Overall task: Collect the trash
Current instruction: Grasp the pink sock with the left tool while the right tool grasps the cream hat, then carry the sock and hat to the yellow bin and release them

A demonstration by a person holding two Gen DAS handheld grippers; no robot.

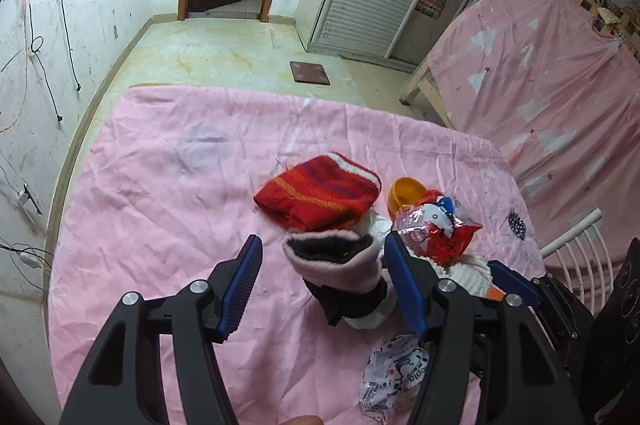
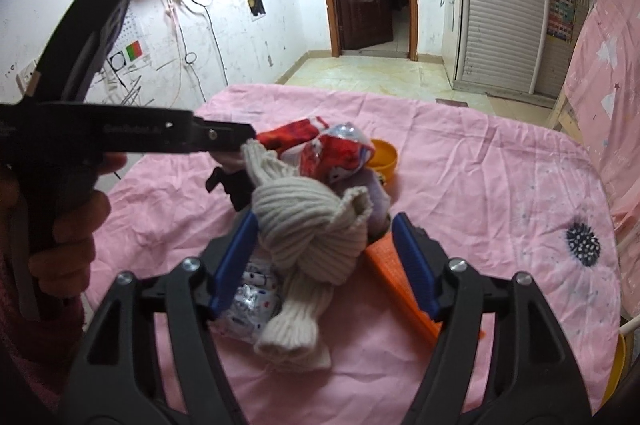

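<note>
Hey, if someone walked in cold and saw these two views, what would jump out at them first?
Probably the heap in the middle of the pink bedsheet: a red striped knit hat, a shiny red snack wrapper beside an orange bowl, and a knotted cream sock. Next, the blue-padded left gripper standing open around a pink glove, and the right gripper standing open either side of the sock.

The surface (image 1: 168, 185) wears wrinkled matt pink cloth. The red hat (image 1: 320, 195) is rough knit wool; the beige sock (image 2: 308, 229) is ribbed knit. The red wrapper (image 1: 438, 229) is glossy crinkled foil. The orange cup (image 1: 406, 191) looks like smooth plastic.
</note>
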